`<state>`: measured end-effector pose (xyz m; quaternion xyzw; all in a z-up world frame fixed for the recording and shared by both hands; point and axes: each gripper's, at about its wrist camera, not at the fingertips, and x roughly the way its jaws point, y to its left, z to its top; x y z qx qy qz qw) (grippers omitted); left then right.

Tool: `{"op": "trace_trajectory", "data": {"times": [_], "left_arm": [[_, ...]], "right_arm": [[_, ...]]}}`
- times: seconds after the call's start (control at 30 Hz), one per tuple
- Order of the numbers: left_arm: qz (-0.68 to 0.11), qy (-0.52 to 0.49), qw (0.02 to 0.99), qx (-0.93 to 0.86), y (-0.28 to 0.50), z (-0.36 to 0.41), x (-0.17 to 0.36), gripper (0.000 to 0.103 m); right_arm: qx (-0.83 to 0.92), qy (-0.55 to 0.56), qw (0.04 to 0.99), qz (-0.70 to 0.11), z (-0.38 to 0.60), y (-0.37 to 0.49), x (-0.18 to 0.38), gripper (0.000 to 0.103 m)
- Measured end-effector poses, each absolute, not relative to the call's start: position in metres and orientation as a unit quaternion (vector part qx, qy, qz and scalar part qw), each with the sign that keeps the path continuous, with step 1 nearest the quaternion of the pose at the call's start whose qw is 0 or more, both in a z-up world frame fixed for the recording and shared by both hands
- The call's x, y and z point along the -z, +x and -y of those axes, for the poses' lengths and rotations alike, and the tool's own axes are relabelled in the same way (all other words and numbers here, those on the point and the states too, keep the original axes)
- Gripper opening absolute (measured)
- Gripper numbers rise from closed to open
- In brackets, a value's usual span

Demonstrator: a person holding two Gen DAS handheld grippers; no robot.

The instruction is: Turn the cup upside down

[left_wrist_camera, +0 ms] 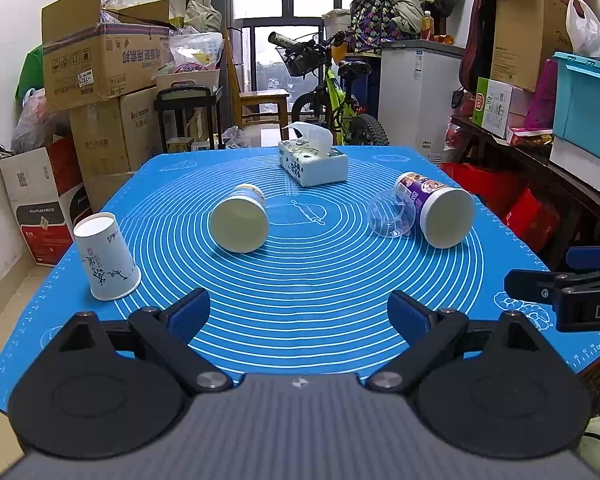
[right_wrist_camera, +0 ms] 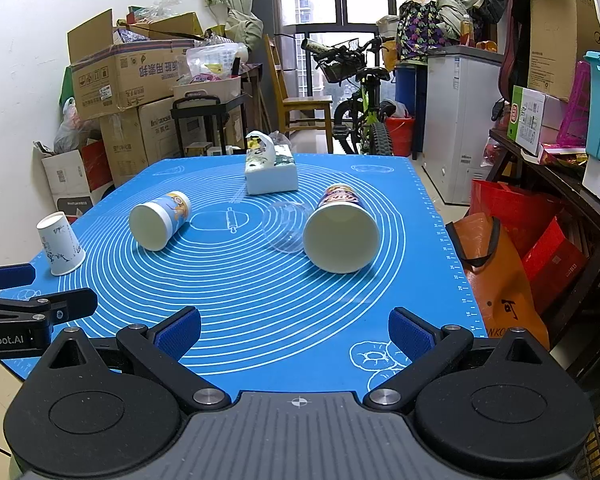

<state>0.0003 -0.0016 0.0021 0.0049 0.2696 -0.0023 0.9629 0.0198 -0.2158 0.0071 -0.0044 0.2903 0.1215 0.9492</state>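
A white paper cup with ink drawings (left_wrist_camera: 107,257) stands upside down at the left edge of the blue mat (left_wrist_camera: 300,280); it also shows in the right wrist view (right_wrist_camera: 61,243). A blue-printed cup (left_wrist_camera: 241,219) (right_wrist_camera: 160,220) lies on its side mid-mat. A purple-printed cup (left_wrist_camera: 440,210) (right_wrist_camera: 342,232) lies on its side to the right. A clear plastic cup (left_wrist_camera: 392,214) (right_wrist_camera: 286,226) lies beside it. My left gripper (left_wrist_camera: 300,312) is open and empty near the front edge. My right gripper (right_wrist_camera: 296,334) is open and empty at the front right.
A tissue box (left_wrist_camera: 313,160) (right_wrist_camera: 271,170) sits at the far side of the mat. Cardboard boxes (left_wrist_camera: 104,64) stack at the left. A bicycle (left_wrist_camera: 336,96) and a white freezer (left_wrist_camera: 418,96) stand behind the table. Shelves with boxes (left_wrist_camera: 560,112) line the right.
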Motion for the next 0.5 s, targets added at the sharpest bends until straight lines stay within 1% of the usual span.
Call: {"op": "trace_trajectory", "data": {"times": [0.5], "left_arm": [[-0.270,0.007,0.963,0.002,0.0012,0.0017,-0.0016,0.095]], "right_arm": [[-0.122,-0.004,0.949,-0.291,0.2154,0.0200,-0.0068,0.099]]}}
